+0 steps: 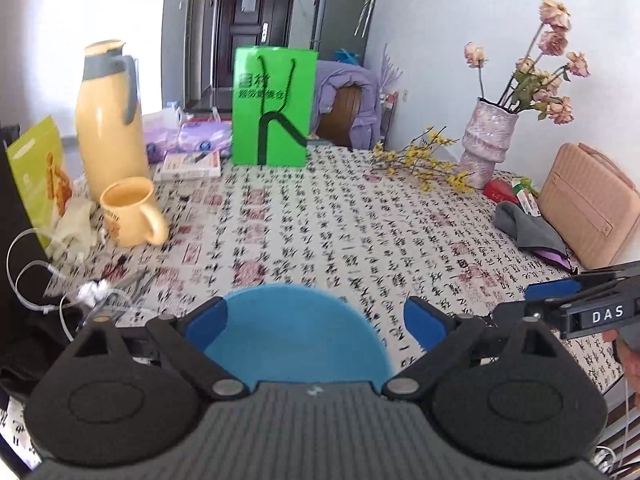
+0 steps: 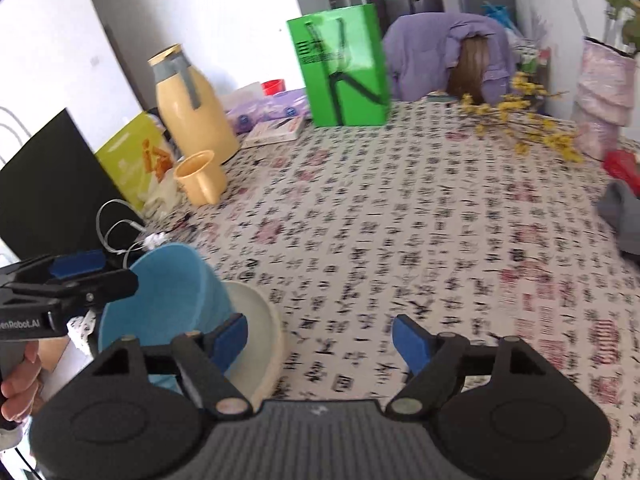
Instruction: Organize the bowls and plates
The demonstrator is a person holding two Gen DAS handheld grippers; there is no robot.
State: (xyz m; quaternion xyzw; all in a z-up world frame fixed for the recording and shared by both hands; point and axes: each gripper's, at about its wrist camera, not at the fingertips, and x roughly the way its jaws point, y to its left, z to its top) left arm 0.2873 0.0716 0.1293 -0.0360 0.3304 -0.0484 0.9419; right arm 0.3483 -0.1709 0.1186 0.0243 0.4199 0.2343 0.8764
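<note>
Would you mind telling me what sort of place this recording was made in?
Most likely a home dining area: a table with a patterned cloth holds a yellow flask, a vase of dried flowers and a blue bowl, and an entrance door stands behind.

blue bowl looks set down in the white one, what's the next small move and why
Probably back both grippers away and look for the next dish. The blue bowl sits inside the white bowl, and the left gripper and right gripper stand open with nothing between their pads, so this stack looks finished.
</note>
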